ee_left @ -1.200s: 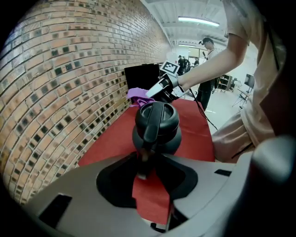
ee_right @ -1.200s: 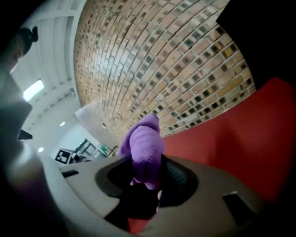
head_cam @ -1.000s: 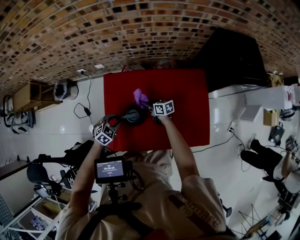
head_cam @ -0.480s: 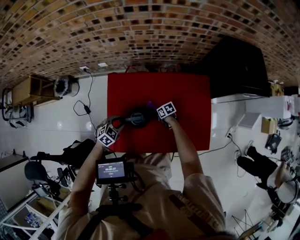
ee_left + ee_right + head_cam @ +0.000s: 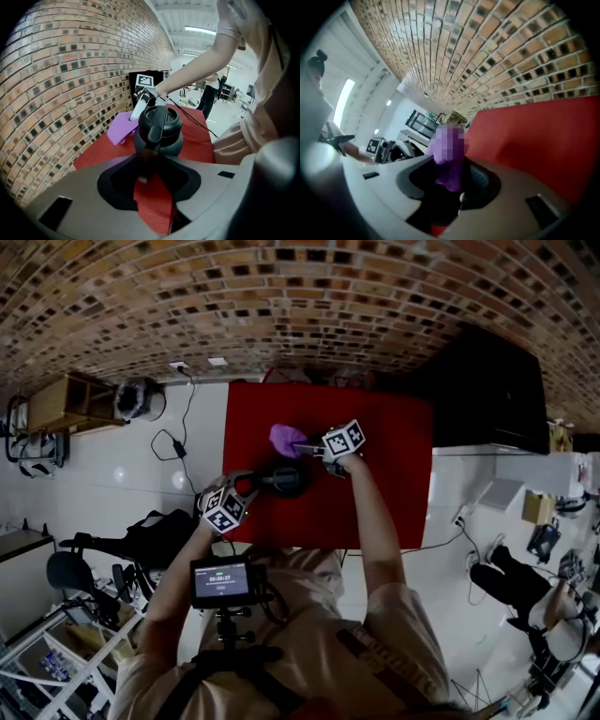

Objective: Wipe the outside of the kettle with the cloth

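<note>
Pinching the cloth (image 5: 284, 438), right tongs (image 5: 306, 446) swung outward; left tongs (image 5: 246, 486) still clamp the kettle handle (image 5: 259, 482).

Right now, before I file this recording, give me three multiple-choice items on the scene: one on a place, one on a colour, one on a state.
1. Where is the cloth relative to the kettle?
A. on its brick-wall side
B. under it
C. inside it

2. What colour is the cloth?
A. white
B. purple
C. green

3. What is the left gripper doing?
A. hanging open off the table
B. gripping the kettle's handle
C. holding the cloth

Answers:
1 A: the head view shows the cloth beyond the kettle, toward the wall.
2 B: it is purple in all three views.
3 B: the left gripper view shows the handle running between its jaws.
</note>
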Tool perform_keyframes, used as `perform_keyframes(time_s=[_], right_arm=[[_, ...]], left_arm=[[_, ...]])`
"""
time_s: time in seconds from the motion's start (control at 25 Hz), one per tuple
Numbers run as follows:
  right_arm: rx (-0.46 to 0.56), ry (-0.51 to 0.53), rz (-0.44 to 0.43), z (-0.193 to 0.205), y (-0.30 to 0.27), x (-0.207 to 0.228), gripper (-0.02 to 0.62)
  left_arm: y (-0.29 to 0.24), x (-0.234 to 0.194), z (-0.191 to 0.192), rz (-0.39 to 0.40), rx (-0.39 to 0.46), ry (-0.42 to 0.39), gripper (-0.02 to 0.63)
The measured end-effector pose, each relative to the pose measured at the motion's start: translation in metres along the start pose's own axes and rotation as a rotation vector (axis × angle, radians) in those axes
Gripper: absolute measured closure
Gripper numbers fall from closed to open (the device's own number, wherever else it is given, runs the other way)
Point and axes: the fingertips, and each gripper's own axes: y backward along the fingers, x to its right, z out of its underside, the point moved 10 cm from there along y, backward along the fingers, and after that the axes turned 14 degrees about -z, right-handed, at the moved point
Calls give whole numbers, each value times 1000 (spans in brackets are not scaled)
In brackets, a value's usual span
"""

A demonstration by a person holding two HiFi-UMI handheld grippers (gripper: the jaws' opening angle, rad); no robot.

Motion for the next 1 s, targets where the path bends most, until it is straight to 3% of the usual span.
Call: perform_keyframes(time_s=[0.12, 0.24, 0.36, 0.48, 0.56, 0.68, 0.76, 0.88, 1.0], right_arm=[[-67, -117, 84, 13, -9, 34, 437], [-125, -216, 240, 38, -6, 64, 437], [-203, -229, 385, 62, 3, 76, 437], [-307, -222, 429, 82, 15, 63, 437], [-293, -182, 443, 77, 31, 48, 437], [-20, -76, 287, 25, 48, 6, 437], [28, 29, 133, -11, 39, -19, 437], [-223, 119, 13, -32, -6, -25, 437], [-407, 62, -7, -37, -46, 3, 437]], left_arm=[[0, 2, -2, -4, -1, 2, 474], [0, 2, -2, -13, 0, 11, 474], [0, 0, 0, -20, 5, 15, 472], [1, 1, 4, -26, 5, 12, 472], [0, 1, 4, -26, 7, 8, 472], [0, 0, 3, -25, 7, -2, 472], [-1, 1, 2, -23, 2, -4, 472], [-1, 3, 2, -22, -9, -6, 472], [-3, 4, -1, -31, -19, -5, 472]])
